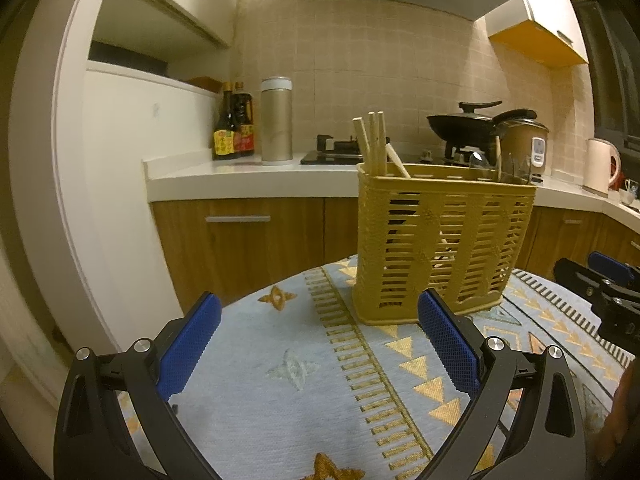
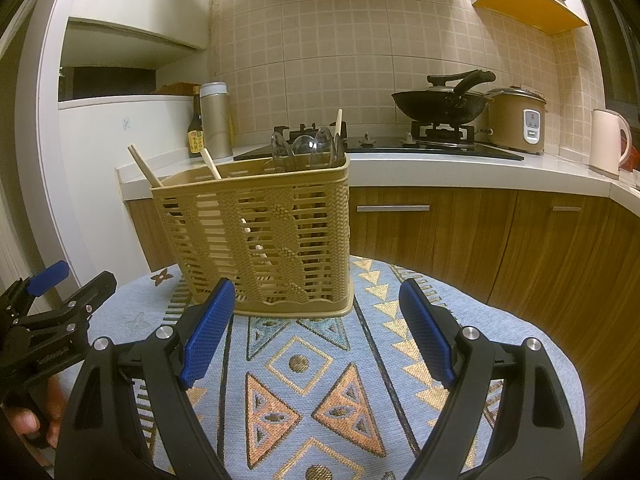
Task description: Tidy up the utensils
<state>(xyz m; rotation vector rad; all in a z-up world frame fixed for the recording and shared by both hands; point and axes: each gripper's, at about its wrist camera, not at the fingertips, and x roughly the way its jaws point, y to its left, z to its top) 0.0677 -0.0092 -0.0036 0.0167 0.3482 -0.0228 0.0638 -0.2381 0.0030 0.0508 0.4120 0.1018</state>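
Note:
A tan slotted utensil basket (image 1: 440, 248) stands upright on a round table with a patterned blue cloth (image 1: 280, 376); it also shows in the right wrist view (image 2: 264, 236). Wooden chopsticks (image 1: 372, 142) stick up from its left compartment, also seen in the right wrist view (image 2: 145, 168). Clear plastic spoons (image 2: 308, 146) stand in its right compartment. My left gripper (image 1: 320, 340) is open and empty, just short of the basket. My right gripper (image 2: 316, 328) is open and empty, in front of the basket. The other gripper shows at each view's edge (image 1: 600, 292) (image 2: 52, 312).
Behind the table runs a white kitchen counter (image 2: 460, 168) with wood cabinets below. On it stand sauce bottles (image 1: 234, 128), a metal canister (image 1: 277, 120), a gas hob with a black wok (image 2: 440, 104), a rice cooker (image 2: 518, 120) and a white kettle (image 2: 610, 142).

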